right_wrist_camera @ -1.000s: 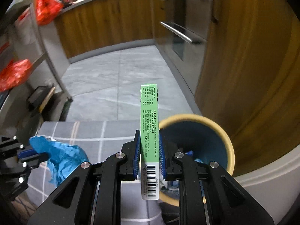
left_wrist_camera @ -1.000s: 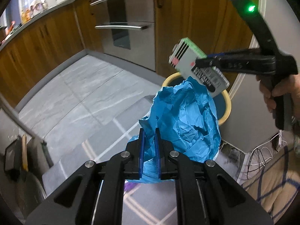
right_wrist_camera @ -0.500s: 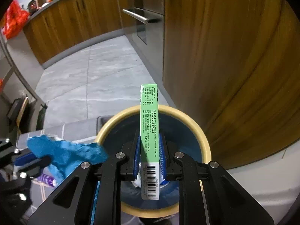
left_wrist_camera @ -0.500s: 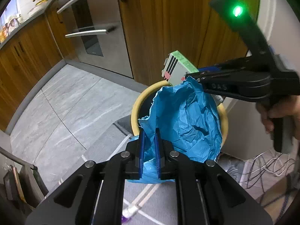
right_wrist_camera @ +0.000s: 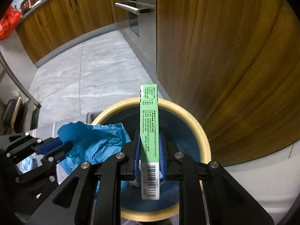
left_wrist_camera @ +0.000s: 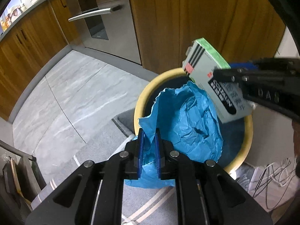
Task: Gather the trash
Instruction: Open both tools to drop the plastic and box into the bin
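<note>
A: Trash items, from left to right: a crumpled blue paper (left_wrist_camera: 189, 125) and a green-and-white box (left_wrist_camera: 210, 75). Confirm positions relative to the bin (left_wrist_camera: 139, 101).

B: The blue paper hangs over the left part of the bin's yellow rim, most of it above the dark opening. The box is to its right, above the opening and toward the far rim, tilted in the left wrist view. Both are above the bin, not resting in it.

A: State of the left gripper (left_wrist_camera: 149, 140)?

B: Nearly closed. Its blue pads (left_wrist_camera: 141, 146) pinch a lower fold of the blue paper. The jaws have just been opening by a small amount, and the paper sits between them.

A: State of the right gripper (right_wrist_camera: 150, 151)?

B: Narrowly parted and clamped on the box across its thin sides. In the right wrist view the box (right_wrist_camera: 149, 131) stands on edge between the pads, barcode end nearest the camera, green face up. The far end reaches over the far rim of the bin (right_wrist_camera: 204, 140).

A: Surroundings of the bin?

B: Left of the bin: grey floor tiles (left_wrist_camera: 71, 93) and a striped grey rug (left_wrist_camera: 97, 150). Behind the bin: a wooden cabinet (right_wrist_camera: 225, 56), with a steel oven front (left_wrist_camera: 105, 18) to its left. Right of the bin: loose cables (left_wrist_camera: 271, 178).
</note>
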Motion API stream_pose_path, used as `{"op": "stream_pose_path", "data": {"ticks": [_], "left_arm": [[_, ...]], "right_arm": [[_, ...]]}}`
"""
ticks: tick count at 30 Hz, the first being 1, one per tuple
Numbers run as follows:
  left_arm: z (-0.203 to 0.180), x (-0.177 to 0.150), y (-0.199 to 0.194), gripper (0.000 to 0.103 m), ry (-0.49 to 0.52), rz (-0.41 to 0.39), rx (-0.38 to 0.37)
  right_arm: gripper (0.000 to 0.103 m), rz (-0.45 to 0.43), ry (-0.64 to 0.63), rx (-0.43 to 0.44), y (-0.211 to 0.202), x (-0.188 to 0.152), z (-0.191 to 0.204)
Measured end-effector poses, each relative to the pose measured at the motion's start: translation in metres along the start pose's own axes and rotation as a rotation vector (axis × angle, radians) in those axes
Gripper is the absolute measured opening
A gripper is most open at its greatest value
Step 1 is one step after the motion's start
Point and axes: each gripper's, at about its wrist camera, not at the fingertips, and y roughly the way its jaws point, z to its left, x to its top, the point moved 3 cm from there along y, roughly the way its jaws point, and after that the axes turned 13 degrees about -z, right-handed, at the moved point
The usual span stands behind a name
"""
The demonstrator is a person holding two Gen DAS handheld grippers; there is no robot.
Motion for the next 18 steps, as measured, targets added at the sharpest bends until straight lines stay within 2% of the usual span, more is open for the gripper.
{"op": "stream_pose_path", "data": {"ticks": [2, 4, 5, 8, 10, 12, 18], "left_arm": [[0.000, 0.006, -0.005, 0.022, -0.046, -0.023, -0.047], [-0.003, 0.006, -0.010, 0.050, -0.048, -0.033, -0.055], [-0.005, 0.007, -0.013, 0.055, -0.036, -0.045, -0.047], [-0.005, 0.006, -0.020, 0.059, -0.017, -0.059, -0.040], [-0.002, 0.004, -0.023, 0.062, -0.029, -0.057, -0.041], [0.002, 0.001, -0.029, 0.064, -0.036, -0.059, -0.033], [0.021, -0.019, -0.057, 0.070, -0.055, -0.050, 0.000]], "right_arm": [[0.020, -0.007, 0.002, -0.005, -0.001, 0.000, 0.000], [0.026, -0.007, 0.006, -0.008, -0.002, -0.001, -0.001], [0.031, -0.010, 0.007, -0.010, -0.003, -0.001, -0.001], [0.046, -0.012, 0.006, -0.015, -0.002, -0.001, 0.000], [0.048, -0.012, 0.001, -0.014, -0.002, -0.001, 0.001], [0.057, -0.013, -0.001, -0.014, -0.002, 0.001, 0.001], [0.069, -0.029, -0.022, 0.003, -0.010, 0.002, 0.016]]}}
